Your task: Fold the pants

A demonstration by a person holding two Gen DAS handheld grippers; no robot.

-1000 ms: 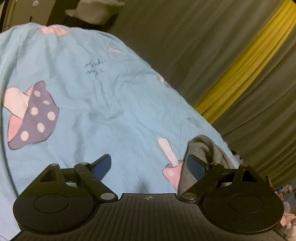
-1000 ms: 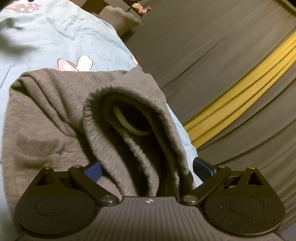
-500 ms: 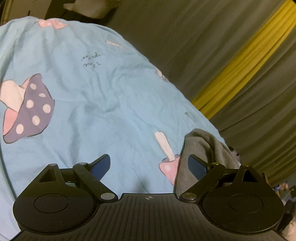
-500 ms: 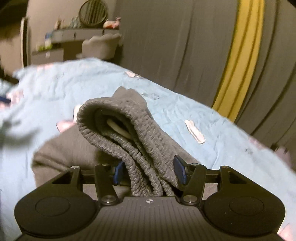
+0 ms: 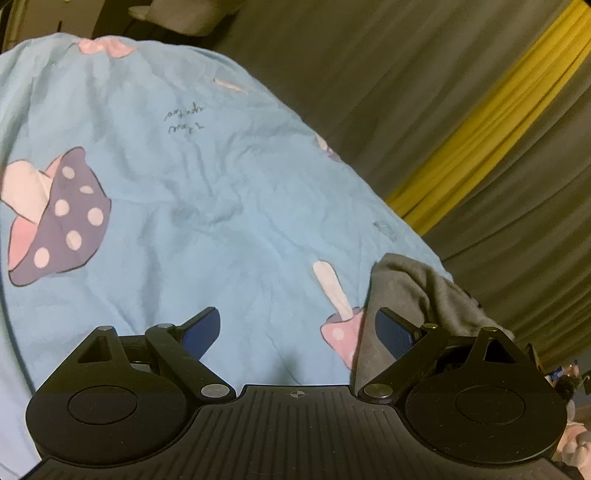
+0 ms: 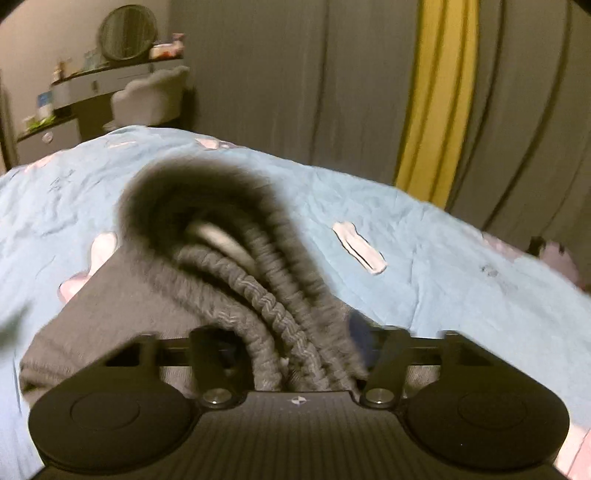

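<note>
Where the bed fills both views, one light blue sheet (image 5: 192, 229) printed with mushrooms covers it, and behind it hangs one grey curtain (image 6: 295, 81) with a single yellow stripe (image 6: 436, 96) running down it. One pair of grey pants (image 6: 155, 306) lies bunched on the sheet near its curtain-side edge, the ribbed waistband (image 6: 273, 306) folded over on itself in several layers; in the left wrist view only a corner of the pants (image 5: 410, 291) shows, at the right. Across the room stand one dressing table (image 6: 92, 88), one round mirror (image 6: 127, 33) on it, and one pale chair (image 6: 151, 98) in front. On the sheet close to the left tongs there is one large dark mushroom with pale dots (image 5: 62, 218) and one smaller pink one (image 5: 340, 325).

The right gripper (image 6: 295, 343) points level along the bed, its two fingers drawn in and clamped on the stacked waistband, which rises blurred between them. The left gripper (image 5: 297, 328) is tilted down over bare sheet, its two blue pads (image 5: 201, 328) spread wide with nothing between them, the right-hand pad just at the pants' edge.
</note>
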